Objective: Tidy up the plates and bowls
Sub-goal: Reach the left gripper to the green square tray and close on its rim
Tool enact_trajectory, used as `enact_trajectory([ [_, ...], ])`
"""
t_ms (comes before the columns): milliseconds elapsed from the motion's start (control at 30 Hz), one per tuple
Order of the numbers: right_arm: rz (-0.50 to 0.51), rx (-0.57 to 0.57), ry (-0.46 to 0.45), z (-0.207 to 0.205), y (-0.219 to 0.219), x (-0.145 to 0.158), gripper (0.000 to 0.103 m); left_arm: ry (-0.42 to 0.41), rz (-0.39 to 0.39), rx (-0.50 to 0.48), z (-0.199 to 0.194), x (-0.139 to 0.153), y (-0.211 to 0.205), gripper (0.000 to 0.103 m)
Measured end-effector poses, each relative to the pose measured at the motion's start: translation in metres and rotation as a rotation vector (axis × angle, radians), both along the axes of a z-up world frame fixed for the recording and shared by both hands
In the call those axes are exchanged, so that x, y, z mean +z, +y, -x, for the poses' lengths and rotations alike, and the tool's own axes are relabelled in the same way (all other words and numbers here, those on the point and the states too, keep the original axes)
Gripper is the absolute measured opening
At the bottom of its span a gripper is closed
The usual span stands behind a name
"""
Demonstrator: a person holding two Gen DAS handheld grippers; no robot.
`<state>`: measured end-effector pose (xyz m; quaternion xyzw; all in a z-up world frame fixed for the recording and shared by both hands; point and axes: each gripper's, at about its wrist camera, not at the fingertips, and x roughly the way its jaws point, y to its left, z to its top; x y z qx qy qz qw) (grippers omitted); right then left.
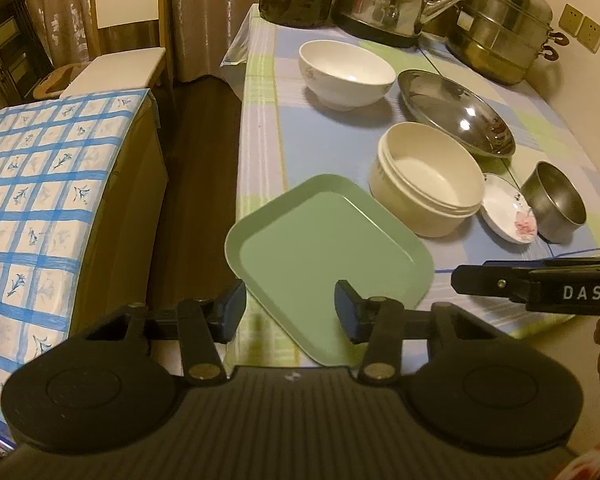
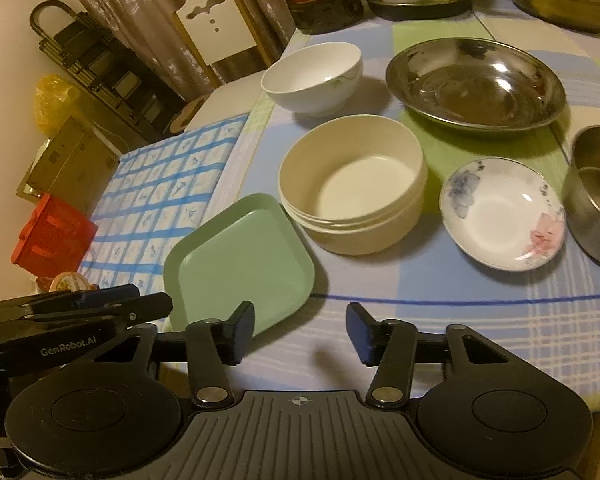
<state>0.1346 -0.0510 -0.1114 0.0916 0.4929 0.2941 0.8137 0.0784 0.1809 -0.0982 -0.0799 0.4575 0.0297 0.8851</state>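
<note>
Checked tablecloth (image 2: 460, 320) is spread under the dishes — a green plate (image 1: 324, 248) is set at the near edge beside a cream bowl (image 2: 352, 184). Both grippers are held released, empty: left gripper (image 1: 290, 308) ("GenRobot.AI" is read), right gripper (image 2: 300, 330) ("DAS").

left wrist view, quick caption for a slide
Open left gripper straddling the green square plate at the table edge.
</note>
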Motion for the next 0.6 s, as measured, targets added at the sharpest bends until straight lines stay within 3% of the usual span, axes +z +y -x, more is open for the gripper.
enact_trajectory([
  [133, 0.011, -0.015, 0.005, -0.005, 0.011, -0.009, 0.041, 0.0, 0.012, 0.006, -0.007, -0.007, 0.008, 0.043],
  [233, 0.025, -0.026, 0.001, -0.007, 0.017, -0.014, 0.035, 0.01, 0.017, 0.004, -0.013, -0.014, 0.014, 0.037],
  [600, 0.05, -0.063, 0.008, -0.015, 0.024, -0.024, 0.028, 0.012, 0.02, 0.008, -0.028, -0.025, 0.03, 0.034],
])
